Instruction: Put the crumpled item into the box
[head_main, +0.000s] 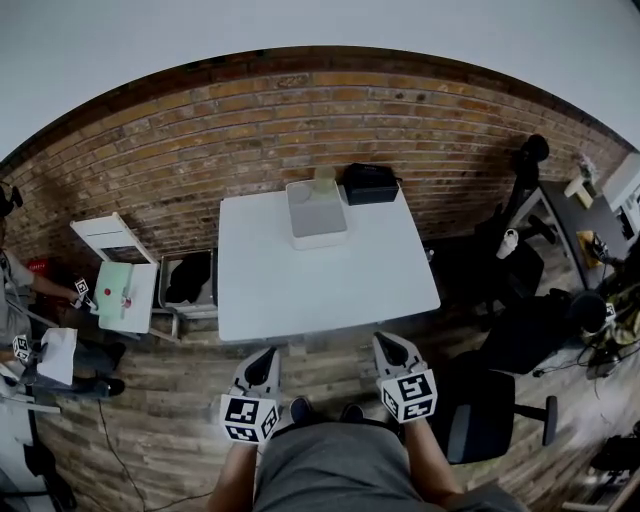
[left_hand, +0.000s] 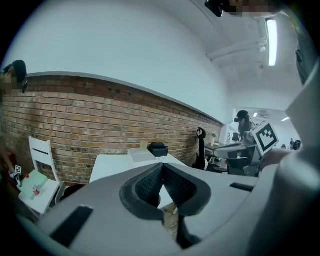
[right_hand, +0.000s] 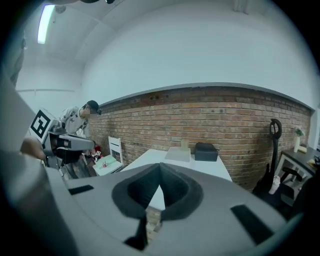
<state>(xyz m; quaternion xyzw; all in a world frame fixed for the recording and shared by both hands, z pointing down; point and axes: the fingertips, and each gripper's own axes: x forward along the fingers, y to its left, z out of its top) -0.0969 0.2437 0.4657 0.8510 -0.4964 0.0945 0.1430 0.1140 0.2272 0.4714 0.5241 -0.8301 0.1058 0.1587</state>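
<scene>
On the white table (head_main: 300, 290) a shallow white box (head_main: 316, 212) lies at the far edge, with a black box (head_main: 370, 183) to its right. A small tan item (head_main: 325, 173) stands just behind the white box; I cannot tell whether it is crumpled. Both grippers hover before the table's near edge, over the wooden floor. My left gripper (head_main: 268, 357) is shut with nothing between its jaws, and so is my right gripper (head_main: 385, 343). In the left gripper view the jaws (left_hand: 162, 167) meet at the tips, with the white box (left_hand: 141, 155) far beyond. The right gripper view shows its jaws (right_hand: 160, 167) closed too.
A white chair (head_main: 110, 237) and a low stand with a green tray (head_main: 125, 290) are left of the table, next to a seated person (head_main: 20, 290). Black office chairs (head_main: 490, 410) and a desk (head_main: 590, 220) stand on the right. A brick wall runs behind the table.
</scene>
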